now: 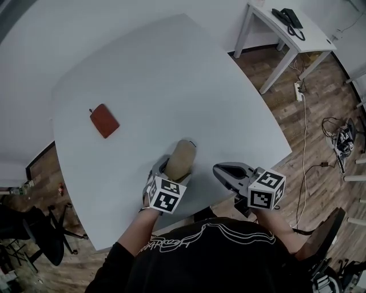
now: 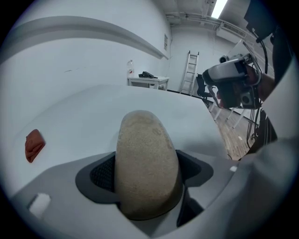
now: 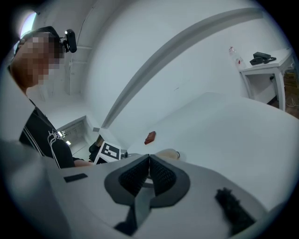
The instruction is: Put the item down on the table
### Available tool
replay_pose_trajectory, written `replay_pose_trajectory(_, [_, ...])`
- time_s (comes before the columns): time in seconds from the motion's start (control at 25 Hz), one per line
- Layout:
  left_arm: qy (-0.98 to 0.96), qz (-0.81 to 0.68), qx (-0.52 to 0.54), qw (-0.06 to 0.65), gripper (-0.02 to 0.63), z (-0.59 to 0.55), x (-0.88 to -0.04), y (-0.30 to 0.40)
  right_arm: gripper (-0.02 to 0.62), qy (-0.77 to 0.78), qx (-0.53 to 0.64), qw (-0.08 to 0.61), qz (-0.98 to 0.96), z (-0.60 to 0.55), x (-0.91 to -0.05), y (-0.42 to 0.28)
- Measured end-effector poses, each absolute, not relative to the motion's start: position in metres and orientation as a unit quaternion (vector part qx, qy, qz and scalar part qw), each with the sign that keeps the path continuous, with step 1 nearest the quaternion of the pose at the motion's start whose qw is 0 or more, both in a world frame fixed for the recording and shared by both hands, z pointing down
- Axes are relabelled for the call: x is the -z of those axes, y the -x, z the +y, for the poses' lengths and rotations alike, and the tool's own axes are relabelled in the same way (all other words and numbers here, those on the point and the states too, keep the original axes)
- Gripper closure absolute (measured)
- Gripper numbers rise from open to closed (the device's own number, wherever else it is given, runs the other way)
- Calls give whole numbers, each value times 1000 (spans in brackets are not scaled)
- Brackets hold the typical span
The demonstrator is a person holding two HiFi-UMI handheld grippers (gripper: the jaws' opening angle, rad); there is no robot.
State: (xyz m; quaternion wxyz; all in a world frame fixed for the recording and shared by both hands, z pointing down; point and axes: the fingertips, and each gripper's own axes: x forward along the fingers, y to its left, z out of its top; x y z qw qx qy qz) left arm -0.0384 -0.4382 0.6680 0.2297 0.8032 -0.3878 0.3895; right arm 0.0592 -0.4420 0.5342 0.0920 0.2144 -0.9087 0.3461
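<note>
1. A large white table with rounded corners [image 1: 171, 80] fills most of the head view. Its top is plain and matte.
2. The left gripper [image 1: 173, 166] is over the table's near part. Its jaws pinch a tan, rough-skinned oblong item [image 2: 147, 163] from both sides, and the item's rounded end juts out past them. No view shows whether the item touches the tabletop.
3. The right gripper [image 1: 226, 170] is just beside it, at the near edge of the table. Its jaws are pressed together with nothing between them.
4. A small flat reddish-brown pouch [image 1: 104, 121] lies on the table, well apart from both grippers and towards the far left.
5. The floor [image 1: 320, 131] is brown wood planking. Pale cables trail across it from a white power strip [image 1: 298, 88].
6. A small white side table [image 1: 286, 43] stands beyond the far right corner and bears a black telephone [image 1: 289, 18].
7. A black office chair [image 1: 34, 234] sits at the lower left.
8. In the left gripper view the walls are white, a stepladder [image 2: 191, 72] leans at the back, and a tube light [image 2: 218, 7] glows on the ceiling.
</note>
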Motion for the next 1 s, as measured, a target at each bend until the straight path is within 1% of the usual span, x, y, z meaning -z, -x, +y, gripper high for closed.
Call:
replay_pose_trajectory(0.16, [-807, -382, -380, 241, 215, -438, -669, 38, 586, -213, -346, 96, -909, -439, -535, -56])
replay_pose_trajectory(0.32, [-814, -378, -373, 237, 212, -440, -669, 37, 586, -222, -340, 98, -908, -438, -532, -55])
replay_pose_trajectory(0.6, [-824, -400, -356, 187, 204, -447, -661, 39, 586, -241, -325, 108, -908, -419, -523, -54])
replay_pose_trajectory(0.84, [-840, -417, -309, 159, 198, -421, -613, 51, 586, -242, -300, 104, -917, -380, -496, -38])
replay_pose_trajectory(0.96, [-859, -396, -270, 181, 210, -385, -577, 56, 586, -240, -284, 91, -924, -356, -479, -27])
replay_pose_trajectory(1.0, [-866, -388, -248, 197, 232, -372, -561, 56, 586, -239, -279, 86, -926, -347, -473, -22])
